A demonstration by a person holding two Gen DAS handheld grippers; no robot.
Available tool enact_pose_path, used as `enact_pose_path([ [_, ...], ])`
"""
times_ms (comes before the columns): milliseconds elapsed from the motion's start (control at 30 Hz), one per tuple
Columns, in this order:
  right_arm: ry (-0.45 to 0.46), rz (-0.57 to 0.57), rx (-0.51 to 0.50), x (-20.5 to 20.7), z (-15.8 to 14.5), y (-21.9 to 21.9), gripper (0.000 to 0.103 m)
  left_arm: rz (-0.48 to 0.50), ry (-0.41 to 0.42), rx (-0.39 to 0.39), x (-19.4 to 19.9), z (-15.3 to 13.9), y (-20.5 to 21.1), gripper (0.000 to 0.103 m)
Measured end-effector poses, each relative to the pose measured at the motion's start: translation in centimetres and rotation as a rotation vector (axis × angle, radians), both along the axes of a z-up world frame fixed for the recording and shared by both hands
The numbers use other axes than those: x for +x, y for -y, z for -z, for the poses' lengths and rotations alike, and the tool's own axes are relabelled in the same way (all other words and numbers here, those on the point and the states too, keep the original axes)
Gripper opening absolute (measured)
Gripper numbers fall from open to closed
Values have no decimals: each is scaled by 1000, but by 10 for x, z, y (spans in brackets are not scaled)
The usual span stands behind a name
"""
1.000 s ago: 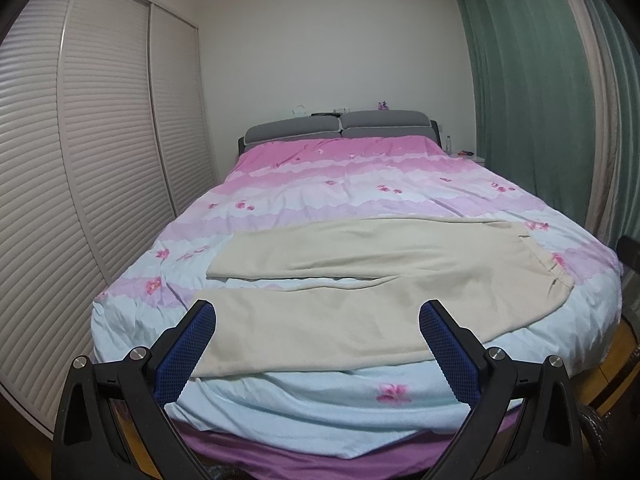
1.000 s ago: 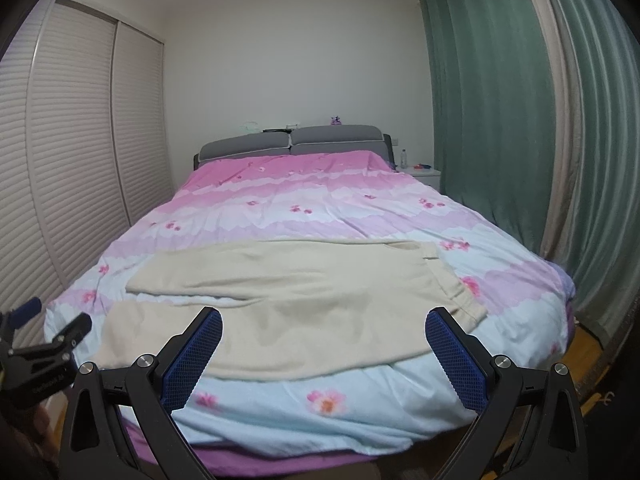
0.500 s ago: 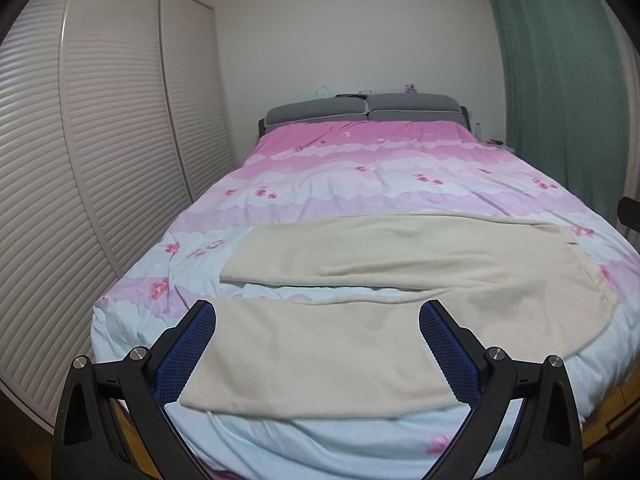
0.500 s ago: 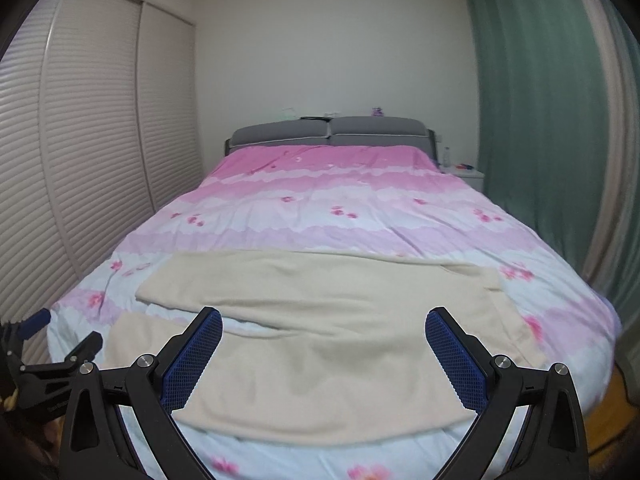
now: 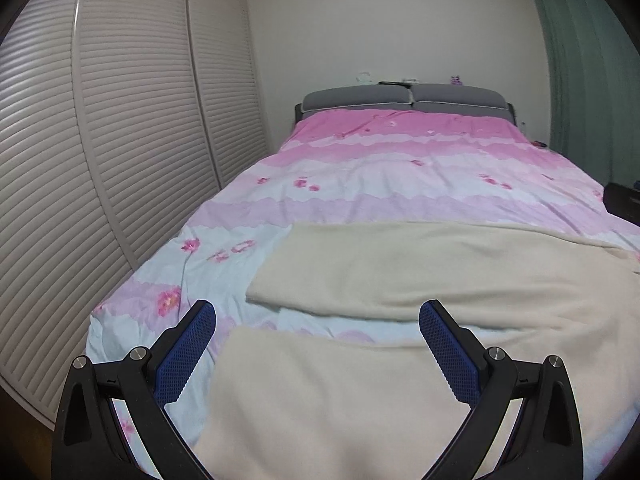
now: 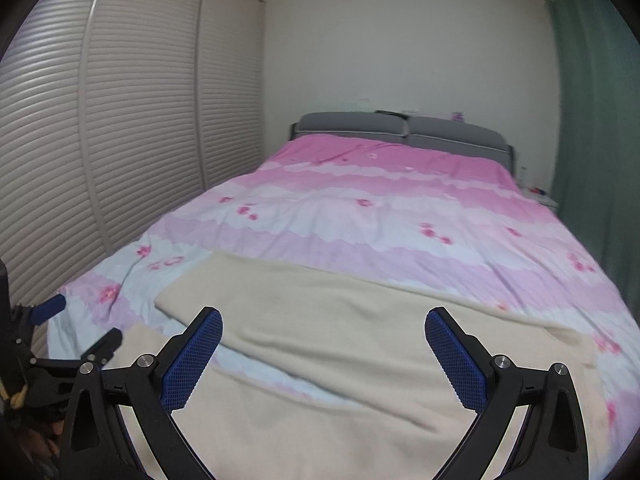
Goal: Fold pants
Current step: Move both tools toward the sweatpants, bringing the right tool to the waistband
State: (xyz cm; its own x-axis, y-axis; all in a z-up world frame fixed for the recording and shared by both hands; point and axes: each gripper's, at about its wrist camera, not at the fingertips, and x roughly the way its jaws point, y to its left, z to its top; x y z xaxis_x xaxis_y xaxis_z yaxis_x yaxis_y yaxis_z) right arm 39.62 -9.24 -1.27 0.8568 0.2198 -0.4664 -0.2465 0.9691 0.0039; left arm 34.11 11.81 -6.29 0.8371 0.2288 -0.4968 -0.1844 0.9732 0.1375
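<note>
Pants (image 5: 400,360) flat on bed (image 5: 400,184); grippers wide.

Above bed (image 5: 360,184): open air, nothing standing on it.
Left: wardrobe (image 5: 120,160) close beside the bed.
Right: curtain (image 6: 592,120).

The left tool (image 5: 318,336) hangs with its blue-padded fingers (image 5: 188,354) spread wide over the near leg of the cream pants (image 5: 400,320), which lie flat across the pink floral duvet (image 5: 400,172) beside louvered wardrobe doors (image 5: 120,120).
</note>
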Motion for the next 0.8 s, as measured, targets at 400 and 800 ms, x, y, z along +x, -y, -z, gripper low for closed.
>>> enact_pose_path([
  [400,-74,-237,-39,171,43,-96,102,-63,7,-8,121,18,-67,103],
  [800,-157,-431,-159,292,102,-173,85,89,-99,44,247,62,-124,103],
])
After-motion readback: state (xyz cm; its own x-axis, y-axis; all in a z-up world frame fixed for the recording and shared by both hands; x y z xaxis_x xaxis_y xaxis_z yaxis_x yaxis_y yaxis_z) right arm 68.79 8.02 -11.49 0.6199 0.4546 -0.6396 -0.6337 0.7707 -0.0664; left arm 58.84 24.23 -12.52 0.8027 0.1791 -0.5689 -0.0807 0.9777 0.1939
